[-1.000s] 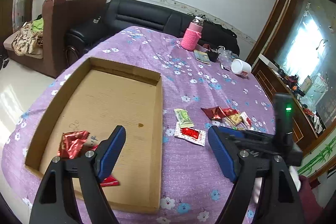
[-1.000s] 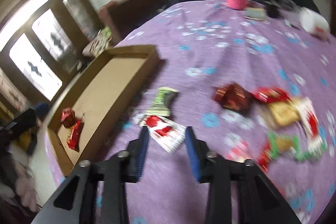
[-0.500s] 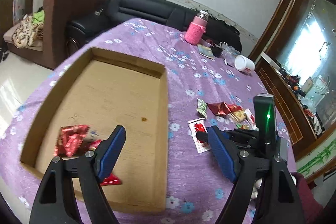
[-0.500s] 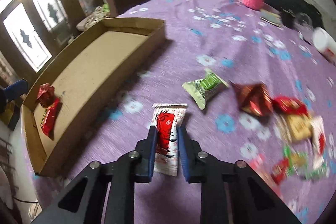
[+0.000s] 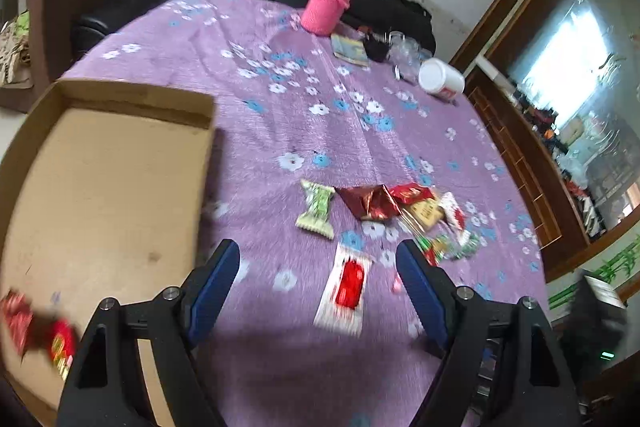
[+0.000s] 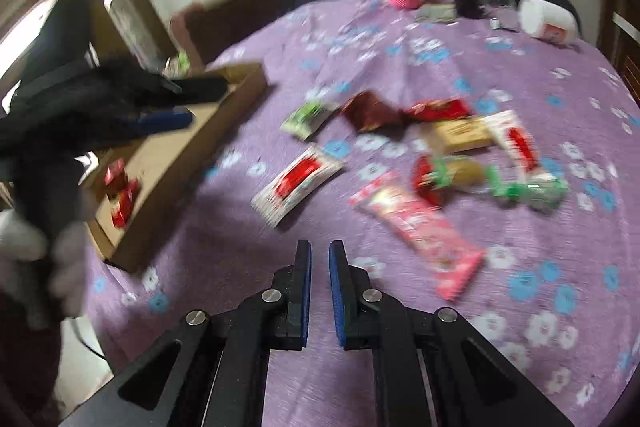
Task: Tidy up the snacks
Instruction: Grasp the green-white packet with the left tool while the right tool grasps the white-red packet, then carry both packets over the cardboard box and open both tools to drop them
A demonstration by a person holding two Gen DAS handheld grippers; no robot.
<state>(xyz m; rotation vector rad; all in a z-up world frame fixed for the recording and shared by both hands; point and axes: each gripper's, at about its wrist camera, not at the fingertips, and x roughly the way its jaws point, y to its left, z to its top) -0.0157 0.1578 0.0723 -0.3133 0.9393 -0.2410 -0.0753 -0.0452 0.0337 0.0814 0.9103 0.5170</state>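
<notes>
A shallow cardboard box [image 5: 100, 163] lies on the purple flowered tablecloth; it also shows in the right wrist view [image 6: 176, 163]. Red snack packets [image 5: 40, 335] lie in its near corner. A white packet with a red panel [image 5: 347, 287] lies on the cloth, also in the right wrist view [image 6: 298, 179]. My left gripper [image 5: 318, 283] is open and empty above it. My right gripper [image 6: 320, 259] is nearly shut and empty, pulled back from that packet. A green packet [image 5: 316, 209], a dark red wrapper [image 5: 370, 203] and a pink packet [image 6: 424, 231] lie nearby.
A pile of mixed snacks [image 6: 480, 155] lies right of centre. At the table's far side stand a pink bottle [image 5: 326, 7], a booklet [image 5: 350, 49], glass jars [image 5: 402, 53] and a tipped white tub [image 5: 440, 77]. Sofas stand behind the table.
My right gripper let go of the white and red packet and drew back, jaws nearly closed. My left gripper swung right from over the box to above that packet.
</notes>
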